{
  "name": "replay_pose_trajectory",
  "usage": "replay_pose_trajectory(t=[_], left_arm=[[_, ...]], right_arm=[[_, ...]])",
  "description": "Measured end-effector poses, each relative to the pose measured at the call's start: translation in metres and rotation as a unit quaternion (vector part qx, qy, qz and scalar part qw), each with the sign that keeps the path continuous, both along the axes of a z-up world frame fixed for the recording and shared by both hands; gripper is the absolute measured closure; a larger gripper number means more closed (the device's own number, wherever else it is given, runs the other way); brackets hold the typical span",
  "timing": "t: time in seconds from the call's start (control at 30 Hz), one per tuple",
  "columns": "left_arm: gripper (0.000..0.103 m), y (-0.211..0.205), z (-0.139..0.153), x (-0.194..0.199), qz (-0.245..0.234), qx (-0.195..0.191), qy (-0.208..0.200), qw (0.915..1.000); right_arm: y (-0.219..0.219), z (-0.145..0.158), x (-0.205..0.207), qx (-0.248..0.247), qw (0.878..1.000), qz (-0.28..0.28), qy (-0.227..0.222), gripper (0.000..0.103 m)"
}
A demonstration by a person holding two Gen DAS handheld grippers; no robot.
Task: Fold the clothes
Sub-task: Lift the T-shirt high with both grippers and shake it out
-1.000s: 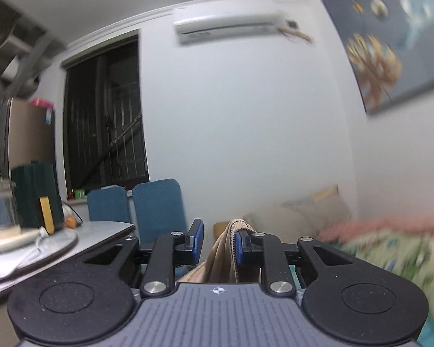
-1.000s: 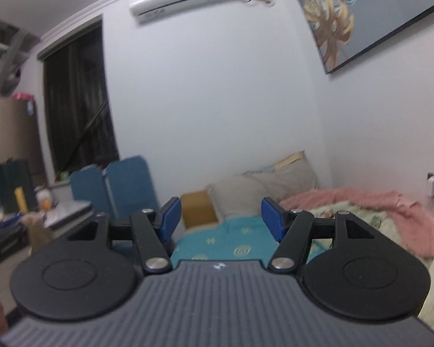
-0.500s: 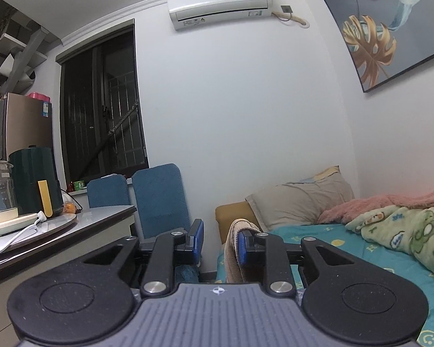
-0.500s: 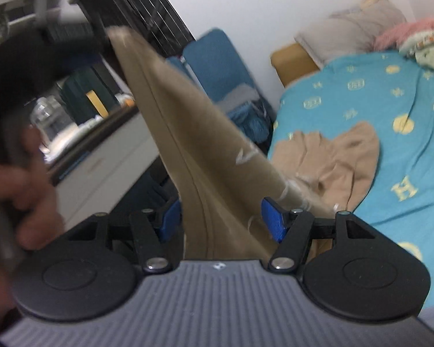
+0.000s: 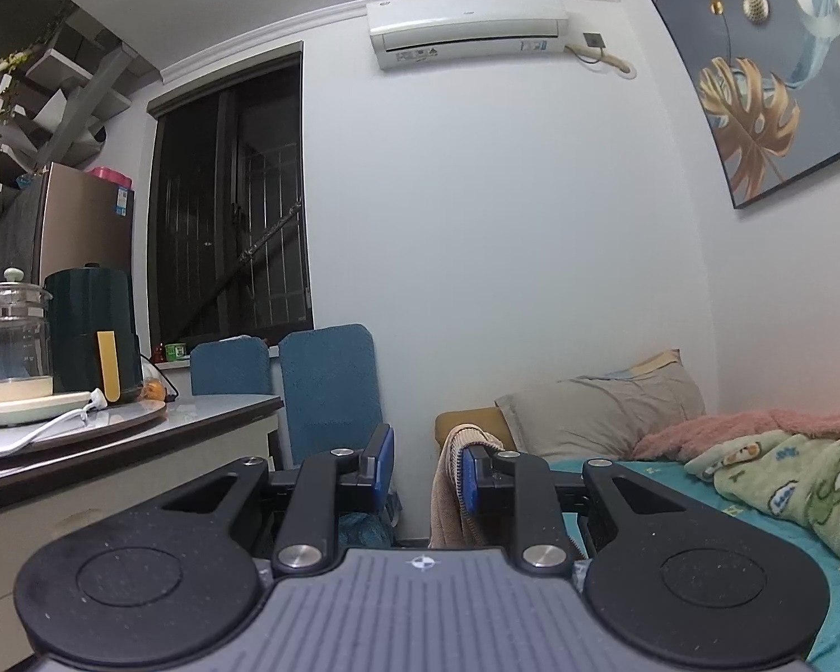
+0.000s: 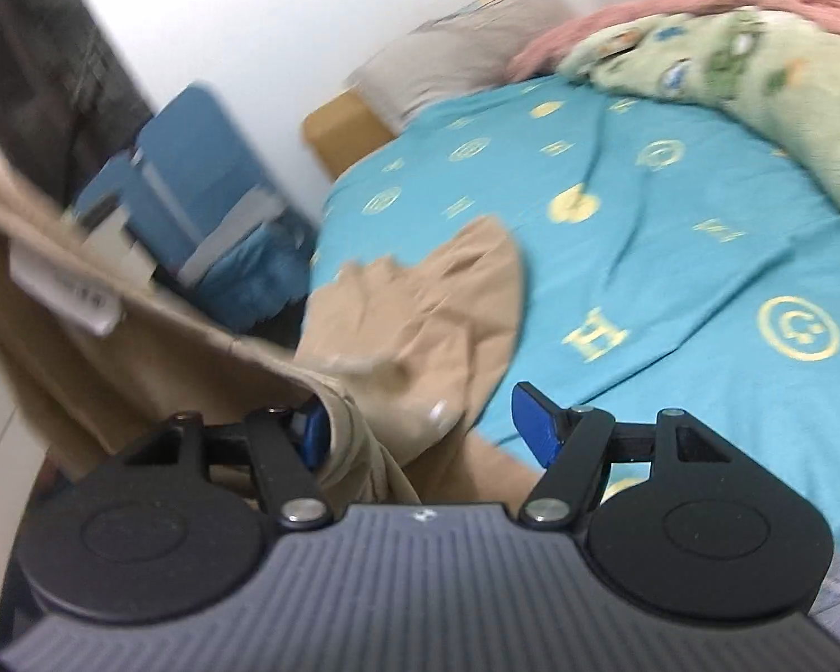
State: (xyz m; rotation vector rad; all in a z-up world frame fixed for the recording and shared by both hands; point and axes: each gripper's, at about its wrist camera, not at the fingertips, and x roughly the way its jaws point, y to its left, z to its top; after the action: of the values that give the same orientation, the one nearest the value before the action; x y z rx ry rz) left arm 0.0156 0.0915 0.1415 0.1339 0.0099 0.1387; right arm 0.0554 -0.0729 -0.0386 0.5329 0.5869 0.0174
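Note:
A tan garment [image 6: 431, 291] lies partly bunched on the turquoise bed sheet [image 6: 672, 213]. One taut edge of it rises to the upper left, with a white label [image 6: 78, 291] on it. My right gripper [image 6: 423, 425] tilts down over the bed and its jaws are opening. A fold of the garment lies between them against the left pad [image 6: 311, 428]; the right pad touches nothing. My left gripper [image 5: 425, 470] points level with its jaws apart. A strip of the tan garment [image 5: 448, 487] hangs over its right finger, clear of the left pad.
A green patterned blanket [image 6: 728, 73], a pink blanket [image 5: 756, 425] and a grey pillow [image 5: 599, 409] lie at the bed's far side. Two blue chairs [image 5: 325, 386] stand beside the bed. At the left, a counter [image 5: 140, 431] holds a dark kettle [image 5: 92, 330] and a glass jar [image 5: 8, 341].
The right gripper has dipped from facing the wall to looking down at the bed, with the garment now between its jaws. The left gripper sank a little; its strip of cloth looks thinner.

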Motion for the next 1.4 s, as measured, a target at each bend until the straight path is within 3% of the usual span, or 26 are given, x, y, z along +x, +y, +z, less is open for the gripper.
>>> replay_pose_trajectory(t=[0.1,0.27,0.43,0.7,0.87,0.93,1.07,1.17,1.27,1.4], left_arm=[[0.076,0.002,0.001,-0.009,0.006,-0.016,-0.004,0.9998],[0.076,0.008,0.013,-0.027,0.016,-0.05,-0.008,0.9986],[0.076,0.016,0.051,-0.057,0.012,-0.076,-0.045,0.996],[0.074,-0.009,0.159,-0.128,-0.009,-0.038,-0.144,0.9888],[0.073,-0.018,0.224,-0.168,-0.02,-0.059,-0.162,0.9849],[0.073,-0.019,0.247,-0.176,-0.027,-0.075,-0.153,0.985],[0.073,-0.015,0.267,-0.157,-0.045,-0.116,-0.097,0.9875],[0.069,-0.018,0.26,-0.122,-0.039,-0.116,-0.073,0.9897],[0.068,-0.025,0.239,-0.06,-0.03,-0.106,-0.046,0.9928],[0.064,-0.029,0.19,0.051,-0.024,-0.1,-0.012,0.9947]], right_arm=[[0.0,-0.003,0.004,-0.06,0.998,0.02,0.002,0.034],[-0.025,0.02,-0.008,-0.062,0.997,-0.029,-0.03,0.035],[-0.055,0.107,-0.033,-0.101,0.983,-0.06,-0.143,0.035],[-0.086,0.263,-0.105,-0.128,0.94,-0.095,-0.3,0.034],[-0.101,0.33,-0.161,-0.128,0.916,-0.098,-0.368,0.033],[-0.105,0.35,-0.174,-0.13,0.915,-0.085,-0.371,0.033],[-0.11,0.37,-0.17,-0.144,0.924,-0.052,-0.35,0.033],[-0.113,0.357,-0.131,-0.153,0.936,-0.042,-0.316,0.033],[-0.12,0.327,-0.074,-0.161,0.945,-0.038,-0.281,0.033],[-0.131,0.29,0.015,-0.174,0.953,-0.043,-0.242,0.033]])
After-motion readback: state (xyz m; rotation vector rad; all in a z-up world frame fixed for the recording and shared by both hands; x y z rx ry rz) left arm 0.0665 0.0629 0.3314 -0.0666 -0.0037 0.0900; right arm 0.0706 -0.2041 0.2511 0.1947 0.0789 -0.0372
